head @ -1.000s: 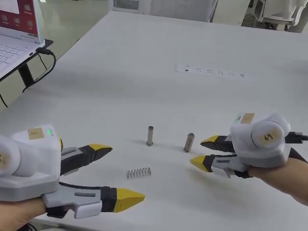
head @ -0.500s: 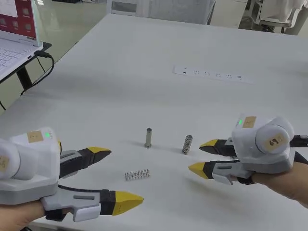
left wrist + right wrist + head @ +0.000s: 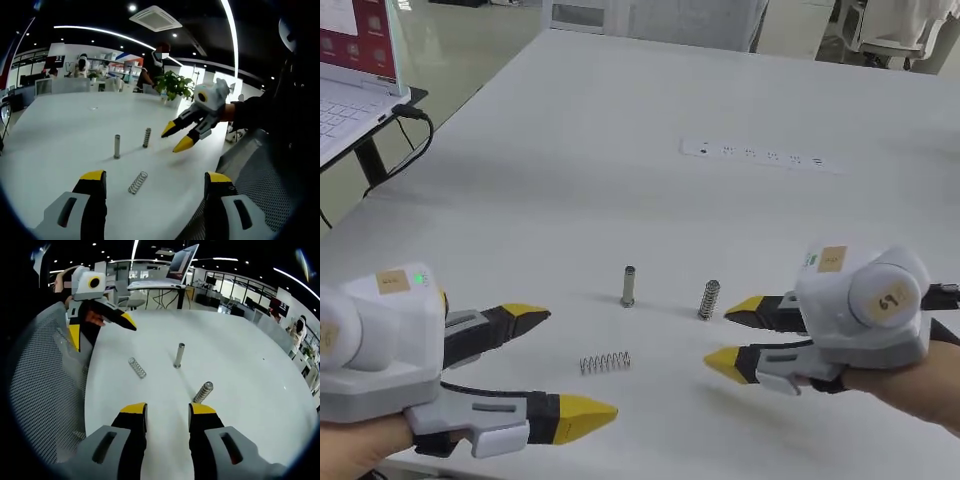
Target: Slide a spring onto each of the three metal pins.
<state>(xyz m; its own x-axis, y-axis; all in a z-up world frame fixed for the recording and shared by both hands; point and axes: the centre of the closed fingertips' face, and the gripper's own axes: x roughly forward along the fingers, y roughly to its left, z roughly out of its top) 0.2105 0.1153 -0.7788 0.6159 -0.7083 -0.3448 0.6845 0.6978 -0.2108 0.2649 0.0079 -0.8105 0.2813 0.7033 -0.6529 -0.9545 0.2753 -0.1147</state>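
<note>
Two metal pins stand upright on the white table. The bare pin is on the left. The other pin carries a spring. A loose spring lies flat in front of the bare pin. My left gripper is open wide, just left of the loose spring. My right gripper is open and empty, its upper tip close to the right of the sprung pin.
A white power strip lies across the table farther back. A laptop sits on a stand off the table's left edge, with a cable hanging. The table's near edge runs under my left gripper.
My right gripper has drifted slightly left and nearer, with its jaws a touch wider apart. The left gripper, pins and springs have stayed put.
</note>
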